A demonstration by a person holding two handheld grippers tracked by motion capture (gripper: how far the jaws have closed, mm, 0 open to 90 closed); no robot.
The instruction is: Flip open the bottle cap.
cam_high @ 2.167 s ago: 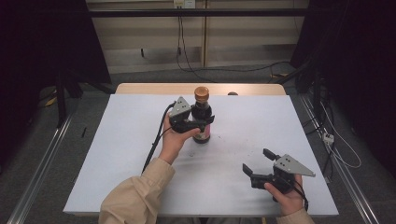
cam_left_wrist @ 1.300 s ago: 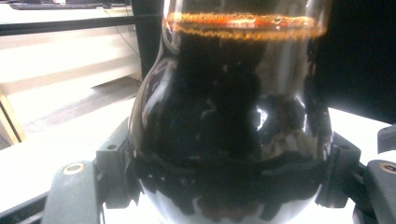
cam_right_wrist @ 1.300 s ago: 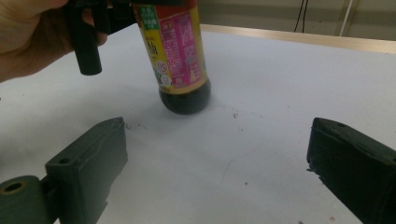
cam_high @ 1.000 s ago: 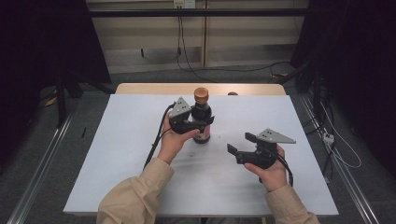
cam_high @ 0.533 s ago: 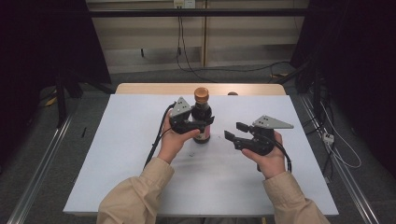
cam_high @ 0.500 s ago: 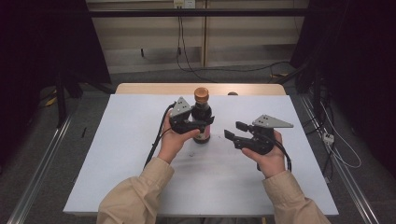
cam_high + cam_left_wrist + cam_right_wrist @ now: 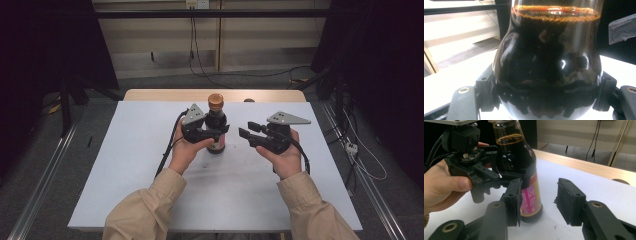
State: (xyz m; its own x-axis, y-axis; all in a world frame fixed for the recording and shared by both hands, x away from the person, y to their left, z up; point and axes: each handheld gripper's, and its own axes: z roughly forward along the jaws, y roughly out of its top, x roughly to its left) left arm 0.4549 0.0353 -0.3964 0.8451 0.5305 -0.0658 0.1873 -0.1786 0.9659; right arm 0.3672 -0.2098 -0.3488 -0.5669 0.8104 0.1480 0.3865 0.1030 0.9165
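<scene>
1. Spanning the scene, a white table (image 7: 150, 170) carried all items.
2. Dark sauce bottle (image 7: 216, 131), upright at table centre, orange cap on.
3. Left gripper (image 7: 214, 133) was clenched on the bottle's body.
4. Right gripper (image 7: 246, 131), just beside the bottle, had been closing its jaws; nothing was between them.

A glass bottle of dark sauce (image 7: 547, 62) stands close up between the left gripper (image 7: 546, 100)'s two black jaws, which press against its rounded body on both sides. The liquid's foamy orange-brown top line sits near the upper edge, and the bottle rests on a white table (image 7: 456, 75). A dark grey jaw tip of the other gripper (image 7: 622, 28) juts in at the upper right.
</scene>
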